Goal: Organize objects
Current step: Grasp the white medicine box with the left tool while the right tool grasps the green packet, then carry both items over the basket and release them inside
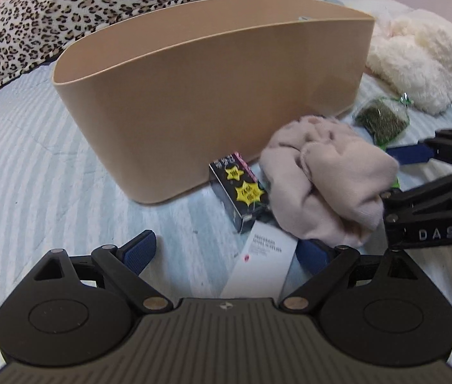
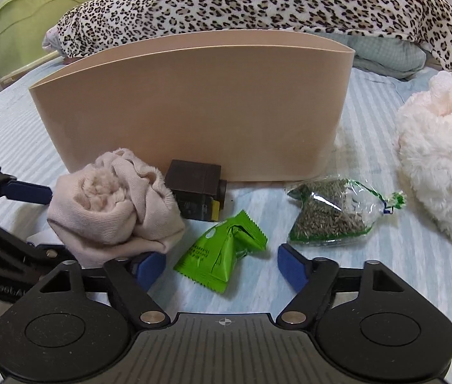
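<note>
Left cam: my left tongs [image 1: 230, 249] released, wide apart at bottom, white card [image 1: 259, 272] lying between them. Beige bin [image 1: 213, 96] mid-frame on bed [image 1: 34, 166], black box [image 1: 240, 193] and pink cloth [image 1: 325, 182] in front.

Right cam: my right tongs [image 2: 222, 270] released, green packet [image 2: 221, 251] between them, untouched. Herb bag [image 2: 331, 212] right of it.

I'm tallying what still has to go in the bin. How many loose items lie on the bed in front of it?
5: pink cloth, black box against the bin, green packet, bag of dried herbs, white card nearest. The cloth may hide more.
</note>
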A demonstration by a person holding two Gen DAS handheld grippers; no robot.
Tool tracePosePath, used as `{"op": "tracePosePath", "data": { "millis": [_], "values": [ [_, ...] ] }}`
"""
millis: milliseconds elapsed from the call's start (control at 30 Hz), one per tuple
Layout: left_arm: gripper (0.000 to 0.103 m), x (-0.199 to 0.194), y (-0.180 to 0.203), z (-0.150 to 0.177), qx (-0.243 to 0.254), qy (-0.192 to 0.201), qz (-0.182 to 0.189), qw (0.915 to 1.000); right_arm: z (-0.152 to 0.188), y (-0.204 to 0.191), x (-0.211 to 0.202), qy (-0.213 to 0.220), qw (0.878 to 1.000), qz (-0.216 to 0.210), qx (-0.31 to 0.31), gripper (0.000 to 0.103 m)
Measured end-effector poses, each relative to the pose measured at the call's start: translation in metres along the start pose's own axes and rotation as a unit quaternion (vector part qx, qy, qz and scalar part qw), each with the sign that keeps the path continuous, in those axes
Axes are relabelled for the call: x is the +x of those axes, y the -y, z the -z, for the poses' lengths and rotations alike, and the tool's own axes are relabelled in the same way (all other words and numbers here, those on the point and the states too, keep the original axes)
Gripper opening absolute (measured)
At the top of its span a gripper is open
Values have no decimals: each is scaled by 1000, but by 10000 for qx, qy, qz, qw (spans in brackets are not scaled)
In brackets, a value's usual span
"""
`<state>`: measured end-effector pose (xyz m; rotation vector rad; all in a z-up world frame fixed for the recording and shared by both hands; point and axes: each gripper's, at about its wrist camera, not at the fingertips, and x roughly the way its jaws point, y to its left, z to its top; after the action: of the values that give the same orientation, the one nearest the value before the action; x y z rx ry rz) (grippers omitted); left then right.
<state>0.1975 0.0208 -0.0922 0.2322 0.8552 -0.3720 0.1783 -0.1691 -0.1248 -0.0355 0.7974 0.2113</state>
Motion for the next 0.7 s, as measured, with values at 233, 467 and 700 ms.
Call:
{"op": "tracePosePath", "data": {
  "millis": [233,467,700],
  "values": [
    [70,-3,-2,2,-17,-68,-12,10000,3,6,-2,38,9998,-121,141,31],
    [39,-13,-3,6,-80,-195,-41,9998,2,7,-14,127,9998,-134,105,13],
    [32,-26,-2,11,-178,-98,-31,9998,2,7,-32,257,9995,-72,142,9]
  ]
}}
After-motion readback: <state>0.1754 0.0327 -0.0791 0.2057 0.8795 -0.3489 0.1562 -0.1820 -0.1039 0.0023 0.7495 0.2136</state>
